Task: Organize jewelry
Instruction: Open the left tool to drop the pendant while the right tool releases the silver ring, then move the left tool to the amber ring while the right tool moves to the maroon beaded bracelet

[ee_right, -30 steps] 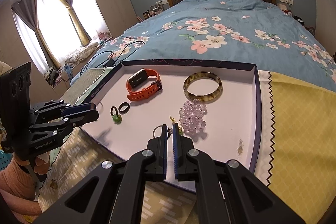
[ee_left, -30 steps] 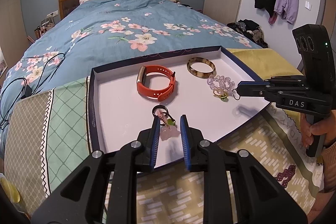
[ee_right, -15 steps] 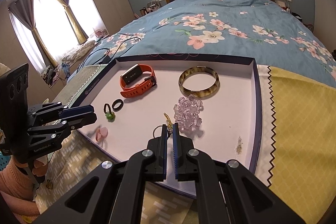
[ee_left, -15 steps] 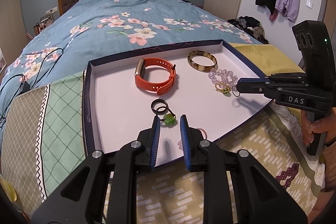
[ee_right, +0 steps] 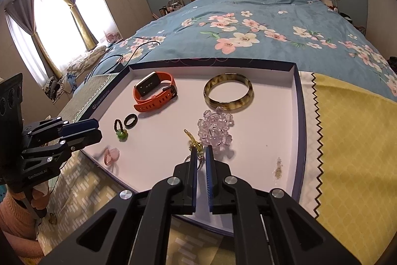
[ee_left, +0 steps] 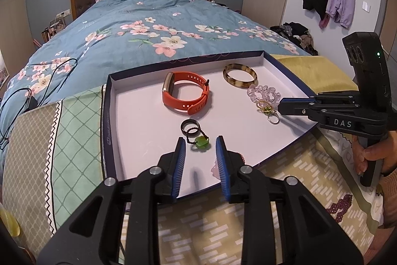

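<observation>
A shallow white tray (ee_left: pixel 111 116) (ee_right: pixel 297 116) holds an orange watch (ee_left: pixel 186 96) (ee_right: pixel 153 91), a tortoiseshell bangle (ee_left: pixel 239 76) (ee_right: pixel 228 93) and a clear bead bracelet (ee_left: pixel 263 92) (ee_right: pixel 215 128). It also holds a black ring (ee_left: pixel 189 127) and a green pendant (ee_left: pixel 202 142) (ee_right: pixel 122 135). My left gripper (ee_left: pixel 200 140) (ee_right: pixel 98 130) hovers at the tray's near edge, its jaws opening with nothing between them. A pink charm (ee_right: pixel 111 155) lies just beside it. My right gripper (ee_right: pixel 201 149) (ee_left: pixel 280 106) is shut to a narrow slit. A gold-green charm (ee_left: pixel 265 107) and a silver ring (ee_left: pixel 273 119) lie at its tips.
The tray rests on patterned cloths at the foot of a bed with a blue floral quilt (ee_left: pixel 148 24). Black cables (ee_left: pixel 29 96) trail on the quilt at the left. A yellow cloth (ee_right: pixel 347 128) lies right of the tray. Each gripper handle is held by a hand (ee_left: pixel 364 155).
The pink charm that hung between my left gripper's pads a second ago now lies on the tray, and those jaws have spread wider. The right gripper's slit has widened slightly.
</observation>
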Action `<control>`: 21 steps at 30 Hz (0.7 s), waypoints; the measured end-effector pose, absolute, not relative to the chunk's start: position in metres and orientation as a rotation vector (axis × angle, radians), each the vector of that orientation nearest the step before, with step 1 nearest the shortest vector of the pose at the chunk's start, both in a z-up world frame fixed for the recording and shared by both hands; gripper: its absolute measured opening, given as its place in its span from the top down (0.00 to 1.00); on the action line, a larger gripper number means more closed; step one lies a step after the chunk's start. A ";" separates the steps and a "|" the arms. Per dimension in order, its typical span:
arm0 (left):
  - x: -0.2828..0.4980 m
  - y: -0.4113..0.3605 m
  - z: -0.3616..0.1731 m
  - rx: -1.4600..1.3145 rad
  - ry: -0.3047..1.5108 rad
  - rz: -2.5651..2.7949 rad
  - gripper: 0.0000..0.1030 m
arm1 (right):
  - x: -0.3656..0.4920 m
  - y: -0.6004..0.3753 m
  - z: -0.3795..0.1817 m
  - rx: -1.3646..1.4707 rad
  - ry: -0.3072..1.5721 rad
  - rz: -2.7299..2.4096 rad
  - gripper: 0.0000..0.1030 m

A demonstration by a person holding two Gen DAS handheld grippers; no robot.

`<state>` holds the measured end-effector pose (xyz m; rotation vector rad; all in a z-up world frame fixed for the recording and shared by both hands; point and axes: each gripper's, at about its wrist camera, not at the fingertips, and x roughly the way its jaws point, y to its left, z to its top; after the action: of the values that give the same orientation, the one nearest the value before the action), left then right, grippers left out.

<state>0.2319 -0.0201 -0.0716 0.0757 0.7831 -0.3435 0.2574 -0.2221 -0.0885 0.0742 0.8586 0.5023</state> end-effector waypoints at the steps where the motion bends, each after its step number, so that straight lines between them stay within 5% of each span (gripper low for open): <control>1: 0.231 -0.020 -0.071 0.076 0.780 -0.343 0.72 | 0.257 -0.223 -0.088 0.075 0.857 0.498 0.93; 7: 0.222 -0.016 -0.063 0.070 0.751 -0.334 0.57 | 0.250 -0.228 -0.082 0.092 0.836 0.489 0.78; 16: 0.173 0.011 -0.046 0.062 0.706 -0.353 0.52 | 0.199 -0.233 -0.064 0.094 0.772 0.561 0.63; 21: 0.140 0.024 -0.054 0.057 0.732 -0.363 0.52 | 0.163 -0.233 -0.075 0.081 0.806 0.611 0.62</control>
<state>0.1399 0.0238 -0.0544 0.0573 0.7319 -0.3631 0.1626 -0.2334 -0.0750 0.0806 0.8056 0.6110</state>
